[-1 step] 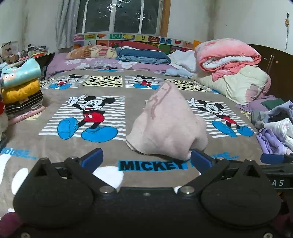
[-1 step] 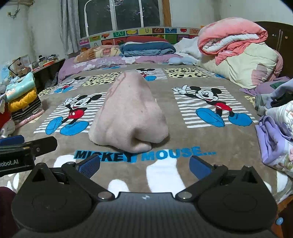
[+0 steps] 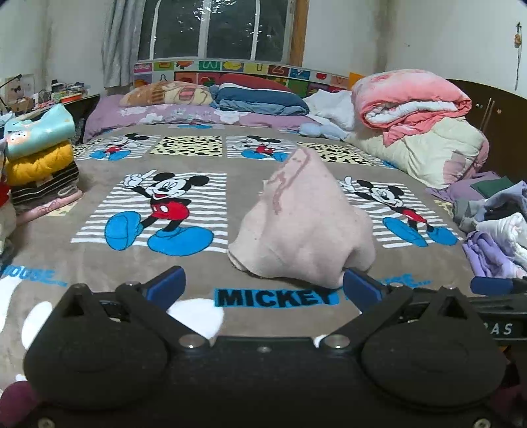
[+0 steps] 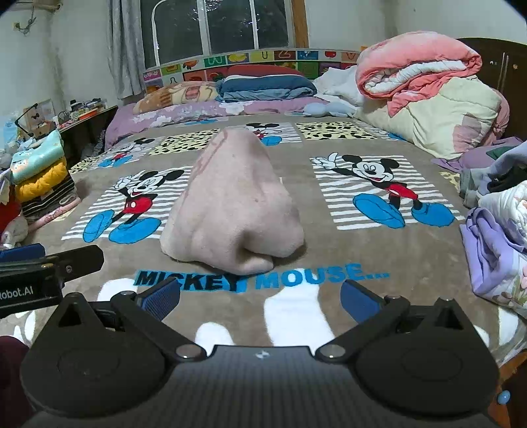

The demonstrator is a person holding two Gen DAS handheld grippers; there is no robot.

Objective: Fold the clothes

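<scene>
Both of my claws hang low over the near edge of the bed. My left claw [image 3: 262, 288] has its blue pads spread wide and holds nothing; its right pad sits just at the near hem of the pink garment [image 3: 306, 227]. My right claw [image 4: 260, 298] is spread the same way, empty, a little short of that garment [image 4: 234, 207].

The pink garment lies in a humped mound on the Mickey Mouse blanket [image 3: 164, 210], its near end over the printed word MICKEY, its far end narrowing toward the headboard.

To my right lies a loose heap of unfolded clothes [image 4: 494, 243]. At the left edge stands a stack of folded clothes [image 3: 39, 158]. Beyond are pillows [image 3: 260, 97], rolled quilts [image 3: 415, 108] and a window [image 3: 217, 29].
</scene>
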